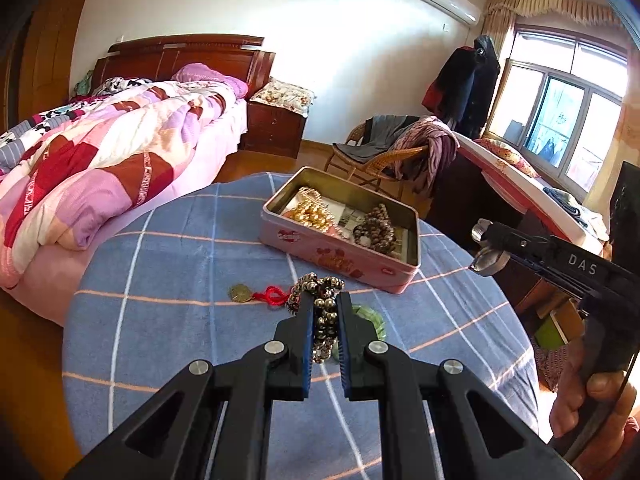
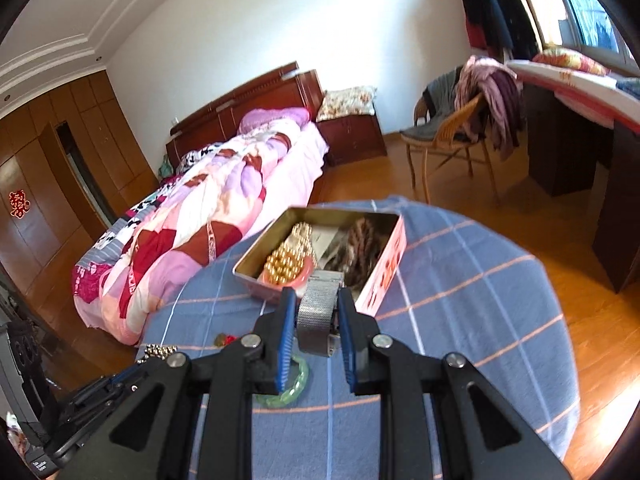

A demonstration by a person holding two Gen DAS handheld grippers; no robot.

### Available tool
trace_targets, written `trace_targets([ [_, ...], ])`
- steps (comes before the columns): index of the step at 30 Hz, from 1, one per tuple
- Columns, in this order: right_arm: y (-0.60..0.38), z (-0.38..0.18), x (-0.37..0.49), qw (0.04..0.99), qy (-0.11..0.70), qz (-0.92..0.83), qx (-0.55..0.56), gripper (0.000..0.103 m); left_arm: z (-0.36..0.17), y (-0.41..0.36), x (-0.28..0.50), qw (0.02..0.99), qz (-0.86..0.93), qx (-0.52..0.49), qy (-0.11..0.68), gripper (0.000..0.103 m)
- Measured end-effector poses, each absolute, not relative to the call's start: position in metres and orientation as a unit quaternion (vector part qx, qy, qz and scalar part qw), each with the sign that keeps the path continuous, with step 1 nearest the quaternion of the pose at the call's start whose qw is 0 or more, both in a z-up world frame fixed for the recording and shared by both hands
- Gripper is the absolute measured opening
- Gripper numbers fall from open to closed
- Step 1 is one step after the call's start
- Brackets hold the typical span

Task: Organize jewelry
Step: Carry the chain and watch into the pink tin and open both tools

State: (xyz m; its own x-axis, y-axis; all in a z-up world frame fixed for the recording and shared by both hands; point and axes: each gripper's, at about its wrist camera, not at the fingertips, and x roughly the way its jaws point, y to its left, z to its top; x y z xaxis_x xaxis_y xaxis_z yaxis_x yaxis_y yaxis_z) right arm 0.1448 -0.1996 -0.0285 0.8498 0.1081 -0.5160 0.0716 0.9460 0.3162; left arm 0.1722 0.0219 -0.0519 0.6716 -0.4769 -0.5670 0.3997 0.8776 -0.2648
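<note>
A pink tin (image 1: 340,256) stands open on the desk, holding gold beads (image 1: 312,212) at its left and brown beads (image 1: 376,228) at its right. A dark metallic bead string (image 1: 326,312) hangs clamped at six o'clock of the tin. A silver mesh watch band (image 2: 316,312) hangs pinched above the tin's near rim. A green bangle (image 2: 294,384) and a red-corded coin (image 1: 242,293) lie flat near six and seven o'clock of the tin.

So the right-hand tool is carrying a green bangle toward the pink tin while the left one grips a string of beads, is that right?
Not quite. The right gripper holds a silver mesh watch band between its fingers, as the right wrist view shows. The green bangle lies on the blue checked cloth. The rest stands: the left gripper grips the beads, with the pink tin ahead.
</note>
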Motion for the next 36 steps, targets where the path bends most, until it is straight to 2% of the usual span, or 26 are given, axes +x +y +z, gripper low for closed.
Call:
trace_targets([
  [13, -0.211, -0.020, 0.169, 0.954, 0.254, 0.011, 0.161, 0.024, -0.029, -0.024, 0.205, 0.913, -0.275, -0.050, 0.296, 0.009],
  [25, -0.220, -0.021, 0.226, 0.952, 0.258, 0.022, 0.163, 0.024, -0.021, -0.056, 0.255, 0.912, -0.284, -0.071, 0.288, 0.009],
  [36, -0.222, -0.046, 0.279, 0.946, 0.285, 0.020, 0.154, 0.024, -0.058, -0.072, 0.299, 0.909, -0.249, -0.068, 0.328, 0.009],
])
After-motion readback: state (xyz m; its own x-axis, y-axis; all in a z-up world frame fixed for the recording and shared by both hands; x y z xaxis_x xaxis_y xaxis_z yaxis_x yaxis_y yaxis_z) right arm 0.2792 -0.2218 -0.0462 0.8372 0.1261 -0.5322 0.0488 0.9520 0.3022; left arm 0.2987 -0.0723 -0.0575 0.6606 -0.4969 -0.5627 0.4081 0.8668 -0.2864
